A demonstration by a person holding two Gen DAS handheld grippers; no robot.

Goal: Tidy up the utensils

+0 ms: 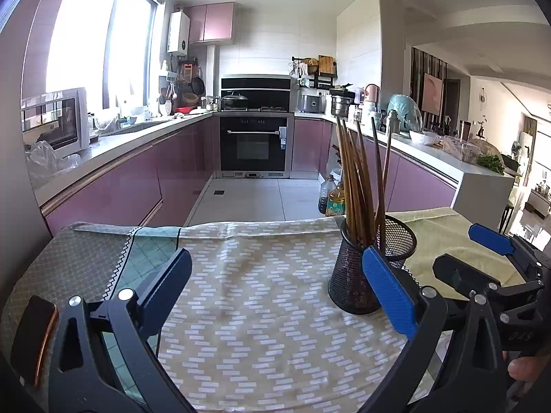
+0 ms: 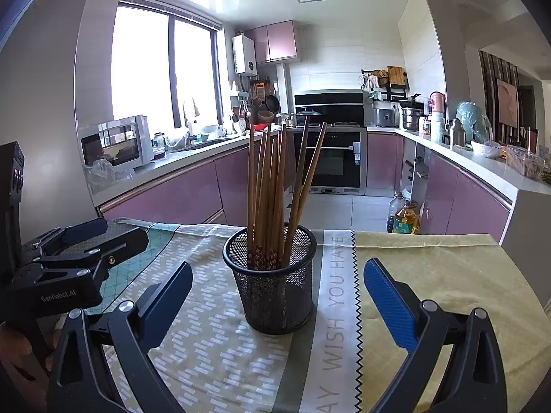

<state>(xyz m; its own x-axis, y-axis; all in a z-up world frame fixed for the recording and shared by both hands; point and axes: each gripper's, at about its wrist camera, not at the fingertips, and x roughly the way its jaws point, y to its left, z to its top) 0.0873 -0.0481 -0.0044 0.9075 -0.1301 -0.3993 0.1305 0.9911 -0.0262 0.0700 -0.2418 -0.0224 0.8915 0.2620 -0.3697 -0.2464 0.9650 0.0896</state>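
Chopsticks [image 2: 272,189] stand bunched upright in a black mesh cup [image 2: 272,292] on the table [image 2: 447,275], their patterned ends down in the cup and their plain ends fanning out above its rim, two of them leaning off to the right of the main bundle. The cup sits on a cloth with a pale brick-like pattern [image 2: 213,344], just beside a grey band printed with lettering [image 2: 335,309] and a yellow-green panel further right. In the right wrist view the right tool [image 2: 277,287] has its two blue-padded fingers spread wide, one on each side of the cup and clear of it, with nothing gripped between them. The left tool [image 1: 277,280] is likewise spread wide and empty over the patterned cloth; in its own view the mesh cup [image 1: 347,275] stands just behind its right finger [image 1: 389,292], outside the gap rather than within it. Each tool shows at the edge of the other's view: the right tool [image 1: 471,254] near the cup at the right side, the left tool [image 2: 103,234] low at the left, above a teal checked part of the cloth [image 2: 137,268]. Beyond the table lies a kitchen with mauve cabinets [image 2: 179,196], a dark oven [image 2: 330,161] and a bright window [image 2: 162,75].
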